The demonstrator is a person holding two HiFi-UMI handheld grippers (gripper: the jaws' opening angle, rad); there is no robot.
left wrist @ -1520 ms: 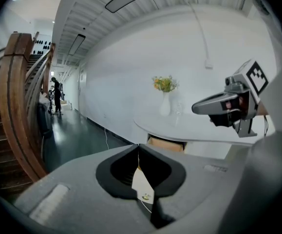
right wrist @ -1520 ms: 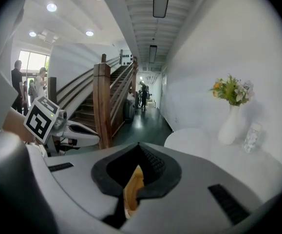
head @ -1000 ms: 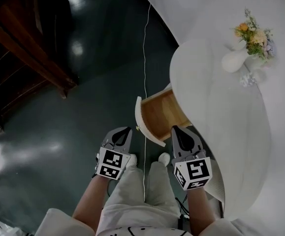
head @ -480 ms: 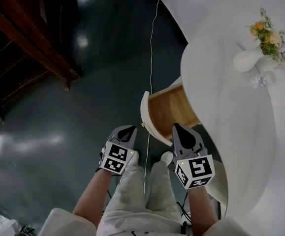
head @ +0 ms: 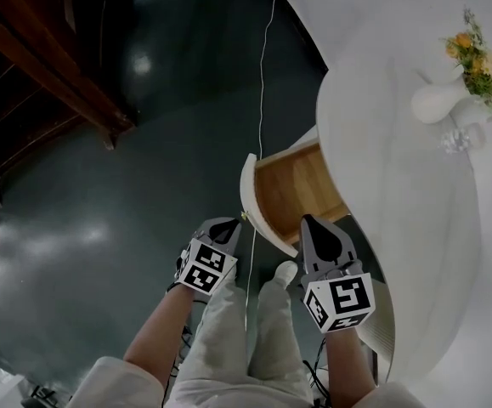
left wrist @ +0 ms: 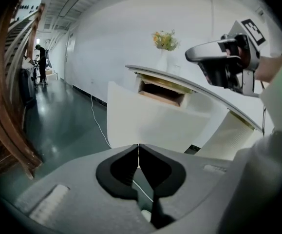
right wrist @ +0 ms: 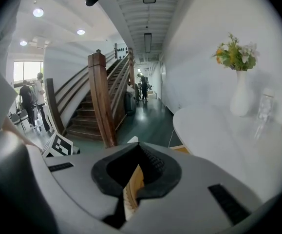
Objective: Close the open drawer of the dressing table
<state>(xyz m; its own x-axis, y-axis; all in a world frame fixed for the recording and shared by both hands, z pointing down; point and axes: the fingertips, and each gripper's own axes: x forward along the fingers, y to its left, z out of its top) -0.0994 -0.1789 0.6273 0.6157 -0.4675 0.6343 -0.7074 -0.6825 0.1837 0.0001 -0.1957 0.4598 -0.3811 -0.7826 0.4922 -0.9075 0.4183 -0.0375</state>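
Observation:
The dressing table (head: pixel 398 194) has a white curved top. Its drawer (head: pixel 292 189) stands pulled out, showing a wooden inside behind a white curved front panel (head: pixel 257 206). My left gripper (head: pixel 229 223) is shut and empty, just left of the front panel's near end. On the other side of that end, my right gripper (head: pixel 307 220) is also shut on nothing. In the left gripper view the drawer front (left wrist: pixel 150 118) faces the shut left gripper (left wrist: pixel 139 146), with the right gripper (left wrist: pixel 218 65) above it. The right gripper (right wrist: pixel 140 146) shows wooden drawer wall (right wrist: pixel 131 182) behind its jaws.
A white vase of flowers (head: pixel 449 96) and a small glass (head: pixel 458 138) stand on the tabletop. A white cable (head: pixel 264 83) runs across the dark floor. A dark wooden staircase (head: pixel 50 66) is at the left. The person's legs (head: pixel 246 330) are under the grippers.
Both grippers have crept a little closer to the drawer's front panel, and the head view has shifted slightly. Both stay shut. The drawer has not moved.

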